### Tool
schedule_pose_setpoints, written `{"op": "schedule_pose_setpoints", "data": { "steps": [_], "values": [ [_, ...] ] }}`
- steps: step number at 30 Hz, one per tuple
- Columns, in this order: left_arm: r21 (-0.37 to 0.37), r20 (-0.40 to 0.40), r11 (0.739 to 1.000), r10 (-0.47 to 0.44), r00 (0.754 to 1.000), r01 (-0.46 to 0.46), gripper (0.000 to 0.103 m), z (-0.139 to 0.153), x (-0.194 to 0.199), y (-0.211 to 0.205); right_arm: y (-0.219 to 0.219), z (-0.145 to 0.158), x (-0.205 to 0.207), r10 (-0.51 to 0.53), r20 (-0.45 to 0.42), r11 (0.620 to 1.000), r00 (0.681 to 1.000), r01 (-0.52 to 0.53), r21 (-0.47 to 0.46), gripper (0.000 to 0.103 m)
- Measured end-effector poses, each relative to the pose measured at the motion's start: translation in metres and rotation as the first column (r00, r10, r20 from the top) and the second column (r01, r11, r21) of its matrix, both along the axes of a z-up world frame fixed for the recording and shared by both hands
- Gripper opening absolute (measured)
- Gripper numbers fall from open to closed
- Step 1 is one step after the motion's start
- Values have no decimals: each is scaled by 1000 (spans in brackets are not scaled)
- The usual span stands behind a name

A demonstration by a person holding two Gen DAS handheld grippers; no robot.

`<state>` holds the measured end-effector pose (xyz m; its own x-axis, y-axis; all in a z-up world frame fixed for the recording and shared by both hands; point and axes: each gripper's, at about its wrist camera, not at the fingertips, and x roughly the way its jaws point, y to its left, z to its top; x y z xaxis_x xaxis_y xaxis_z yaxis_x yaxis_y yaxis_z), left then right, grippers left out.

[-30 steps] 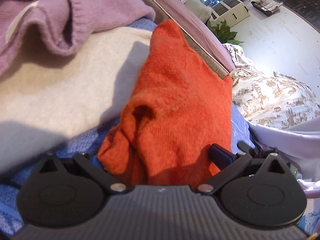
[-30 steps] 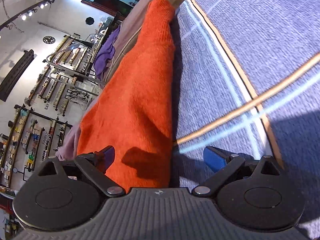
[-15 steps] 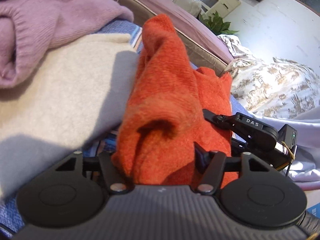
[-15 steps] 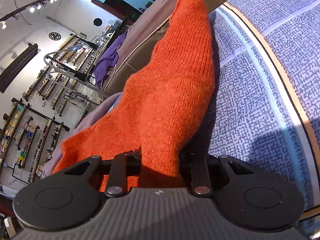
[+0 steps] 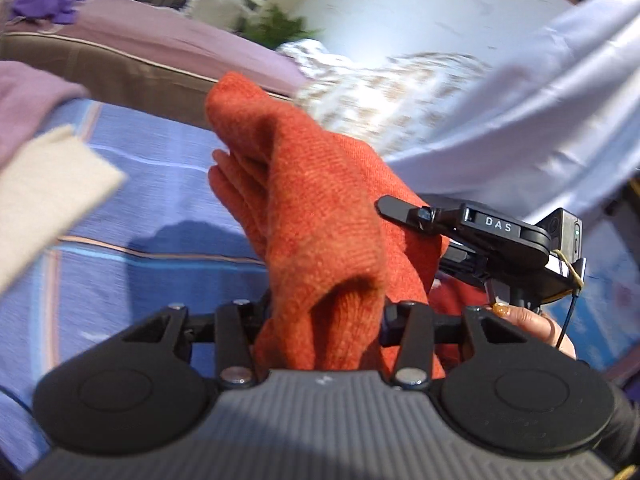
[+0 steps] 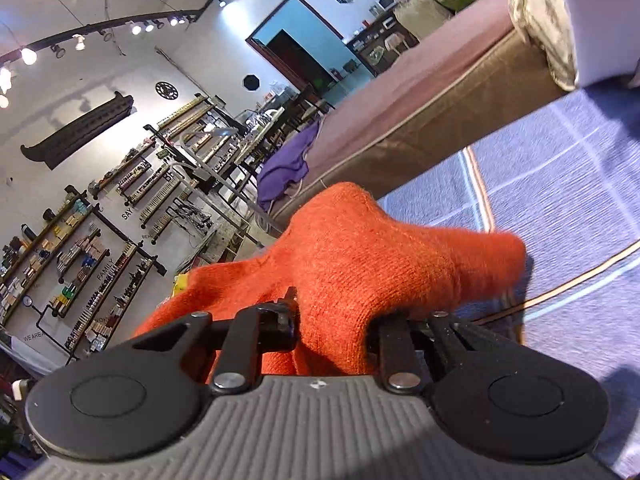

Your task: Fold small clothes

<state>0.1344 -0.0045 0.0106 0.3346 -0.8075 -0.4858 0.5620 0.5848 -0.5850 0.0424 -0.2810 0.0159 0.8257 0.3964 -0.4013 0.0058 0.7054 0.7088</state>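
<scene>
An orange knit garment [image 5: 320,216] hangs bunched in the air above the blue patterned bedspread [image 5: 132,216]. My left gripper [image 5: 324,316] is shut on one end of it, the cloth bulging up between the jaws. My right gripper [image 6: 336,328] is shut on another part of the same orange garment [image 6: 372,264]. The right gripper also shows in the left wrist view [image 5: 472,228], close on the right, pressed against the cloth. The fingertips of both grippers are hidden by the knit.
A cream garment [image 5: 48,192] and a lilac knit [image 5: 28,96] lie at the left on the bedspread. A brown mattress edge [image 6: 432,120] runs behind. A pale lilac sheet [image 5: 532,96] and a printed fabric [image 5: 384,92] lie at the right. Shelves line the far wall [image 6: 92,264].
Both grippers, shut on the orange garment, have lifted it off the bedspread and swung it right, away from the cream and lilac clothes. A second ago both stood open around it.
</scene>
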Motion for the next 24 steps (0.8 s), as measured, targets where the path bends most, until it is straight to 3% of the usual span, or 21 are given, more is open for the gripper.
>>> {"op": "schedule_pose_setpoints", "data": {
  "steps": [3,6,11,14,17,20,24],
  "values": [
    [-53,36,988,-141,989,143,44,28,-37,-39,-30,46,-68,-66,13,998,998,66,-21,37],
    [-104,55,954,-275,960,279,44,45,-63,-96,-61,93,-122,-139,40,984,990,142,-107,37],
    [-126,24,892,-434,900,434,44,43,-101,-208,-133,129,-184,-302,20,929,953,299,-216,37],
    [-104,-28,873,-481,876,476,44,29,-114,-280,-179,126,-197,-376,-33,892,926,352,-284,37],
    [-30,-20,872,-489,872,488,44,9,-119,-347,-215,112,-195,-427,-76,837,901,362,-411,37],
    [31,-49,883,-466,884,468,44,-17,-120,-389,-258,85,-190,-489,-125,828,864,413,-380,37],
    [112,14,893,-439,898,435,45,-36,-115,-411,-293,40,-182,-522,-135,825,842,458,-331,37]
  ]
}}
